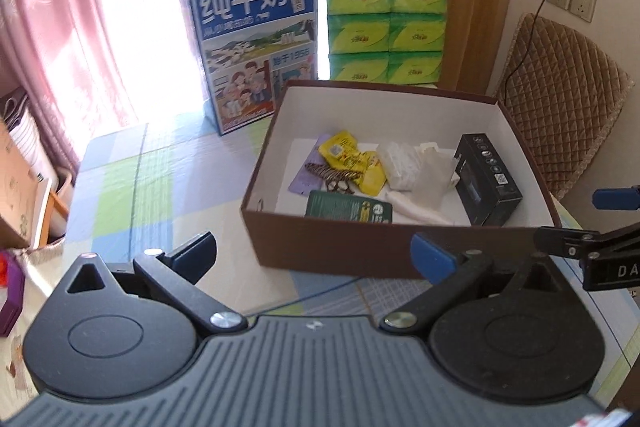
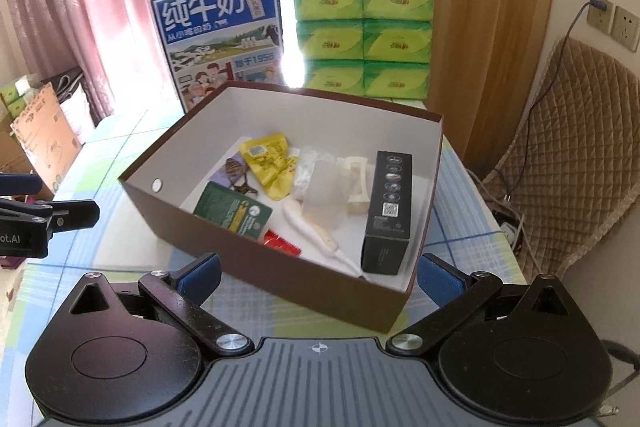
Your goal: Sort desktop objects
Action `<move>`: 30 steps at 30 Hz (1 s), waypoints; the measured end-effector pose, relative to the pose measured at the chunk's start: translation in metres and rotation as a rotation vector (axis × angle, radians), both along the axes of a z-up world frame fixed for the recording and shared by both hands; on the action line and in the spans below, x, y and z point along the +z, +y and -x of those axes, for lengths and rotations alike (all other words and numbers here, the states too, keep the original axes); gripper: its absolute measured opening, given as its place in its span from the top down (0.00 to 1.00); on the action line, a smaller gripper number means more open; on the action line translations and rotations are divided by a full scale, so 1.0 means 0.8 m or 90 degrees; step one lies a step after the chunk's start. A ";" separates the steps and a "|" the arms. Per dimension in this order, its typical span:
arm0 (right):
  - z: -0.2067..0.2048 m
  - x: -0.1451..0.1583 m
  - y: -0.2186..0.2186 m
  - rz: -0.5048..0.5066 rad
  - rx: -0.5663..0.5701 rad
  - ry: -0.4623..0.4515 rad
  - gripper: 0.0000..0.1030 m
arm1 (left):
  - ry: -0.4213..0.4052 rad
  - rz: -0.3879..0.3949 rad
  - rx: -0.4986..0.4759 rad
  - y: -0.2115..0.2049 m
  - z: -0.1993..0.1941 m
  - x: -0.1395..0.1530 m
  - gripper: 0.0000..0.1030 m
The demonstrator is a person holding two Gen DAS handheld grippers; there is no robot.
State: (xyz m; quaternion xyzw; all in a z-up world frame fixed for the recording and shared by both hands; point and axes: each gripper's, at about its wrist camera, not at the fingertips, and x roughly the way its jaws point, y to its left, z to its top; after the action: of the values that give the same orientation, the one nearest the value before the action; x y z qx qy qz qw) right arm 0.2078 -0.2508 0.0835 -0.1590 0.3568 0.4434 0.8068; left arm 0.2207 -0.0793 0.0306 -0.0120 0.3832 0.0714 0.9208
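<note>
Left hand-held gripper (image 1: 314, 255): nearest the lens, fingers spread wide, holding nothing, poised just short of the box's near wall.
Right hand-held gripper (image 2: 320, 277): likewise wide open and empty, facing the box's near corner.
Tabletop (image 1: 160, 187): checked blue, green and white cloth; the parts in view carry no loose small items.
Brown cardboard box with white inside (image 2: 280, 267): sits on the tabletop directly ahead of both grippers, lid off.
Box contents, near side: dark green flat packet (image 2: 232, 209), a red item (image 2: 282, 243) partly hidden by the wall, white slim handle-shaped object (image 2: 308, 225), black rectangular carton (image 2: 390, 207).
Box contents, far side: yellow foil sachets (image 2: 270, 163), clear plastic wrappers (image 2: 320, 183), purple packet with a brown patterned hair clip (image 1: 332, 177) on it.
Behind the box: blue milk carton case (image 1: 252, 47), stacked green tissue packs (image 1: 386, 27).
Progress: sorting looks finished or nearly so; anything left lies outside these views.
</note>
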 end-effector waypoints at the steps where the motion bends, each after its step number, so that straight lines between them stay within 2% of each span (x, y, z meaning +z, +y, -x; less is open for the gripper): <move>1: 0.004 0.001 -0.003 0.000 0.001 -0.001 0.02 | 0.000 0.002 0.004 0.001 0.006 0.002 0.01; 16: 0.055 0.005 -0.044 0.001 -0.020 0.010 0.02 | 0.032 0.029 0.027 -0.008 0.080 -0.006 0.01; 30: 0.094 0.000 -0.070 0.006 -0.022 0.031 0.02 | 0.050 0.031 0.027 -0.010 0.120 -0.008 0.01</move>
State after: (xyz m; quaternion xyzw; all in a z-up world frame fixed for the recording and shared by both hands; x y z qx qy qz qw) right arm 0.1326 -0.3066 0.0836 -0.1460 0.3812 0.4313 0.8046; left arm 0.1250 -0.0871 0.0241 -0.0395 0.4203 0.0821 0.9028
